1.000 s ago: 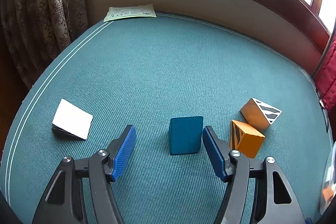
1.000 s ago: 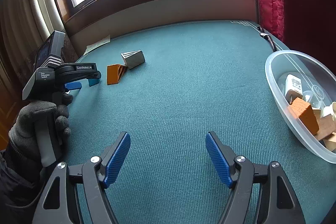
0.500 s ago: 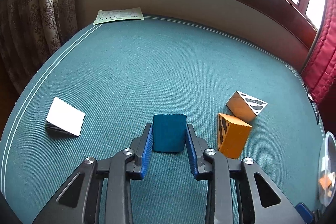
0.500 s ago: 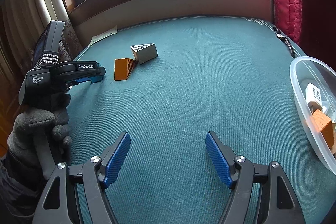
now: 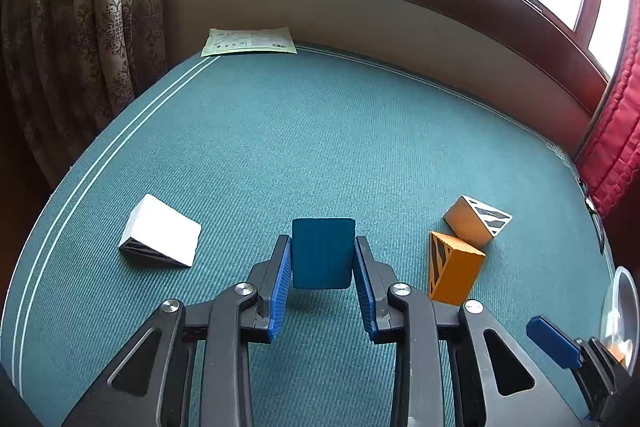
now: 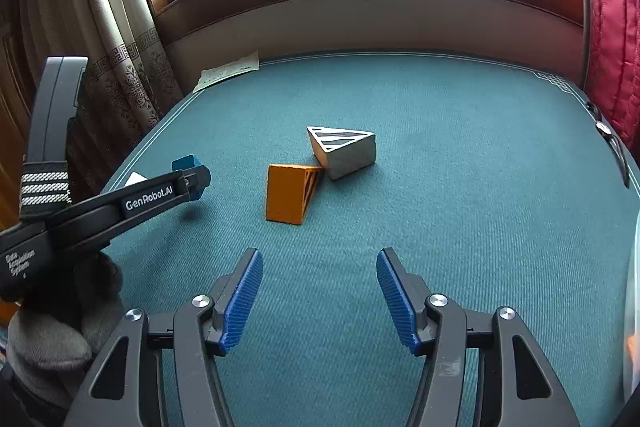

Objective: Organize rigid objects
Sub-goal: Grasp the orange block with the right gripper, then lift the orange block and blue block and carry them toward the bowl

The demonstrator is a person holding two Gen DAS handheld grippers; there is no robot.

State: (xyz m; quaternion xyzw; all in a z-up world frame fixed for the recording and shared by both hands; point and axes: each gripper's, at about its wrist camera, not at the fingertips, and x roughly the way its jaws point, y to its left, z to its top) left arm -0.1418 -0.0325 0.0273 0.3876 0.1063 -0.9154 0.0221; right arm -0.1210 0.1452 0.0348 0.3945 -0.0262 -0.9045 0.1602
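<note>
Your left gripper (image 5: 322,267) pinches the blue block (image 5: 323,253): both blue pads press flat on its sides, and the block stands upright between them over the teal table (image 5: 320,131), towards the near edge. From the right wrist view you see the same grip from the side, with the block's top corner (image 6: 185,163) poking out past the fingertip and your gloved hand (image 6: 60,323) around the handle.

Your right gripper (image 6: 320,291) is spread, with only bare cloth between its pads. Its jaws have just been closing partway, and nothing sits between them. One of its blue pads (image 5: 554,343) shows at the lower right of the left wrist view.

Beside the held block, on its right, the orange wedge (image 5: 454,267) stands on the cloth with a striped face turned left. Touching its far corner lies the striped wedge (image 5: 476,221), with a black-and-white triangular face and a tan side. In the right wrist view these two (image 6: 290,193) (image 6: 344,151) lie ahead of your open jaws, near the middle of the table.

To the left of the held block, well apart from it, the white wedge (image 5: 162,231) lies nearer the left edge. A printed sheet (image 5: 248,41) rests at the far left corner against the wall. The clear bowl (image 5: 618,307) sits at the right edge, mostly cut off.
</note>
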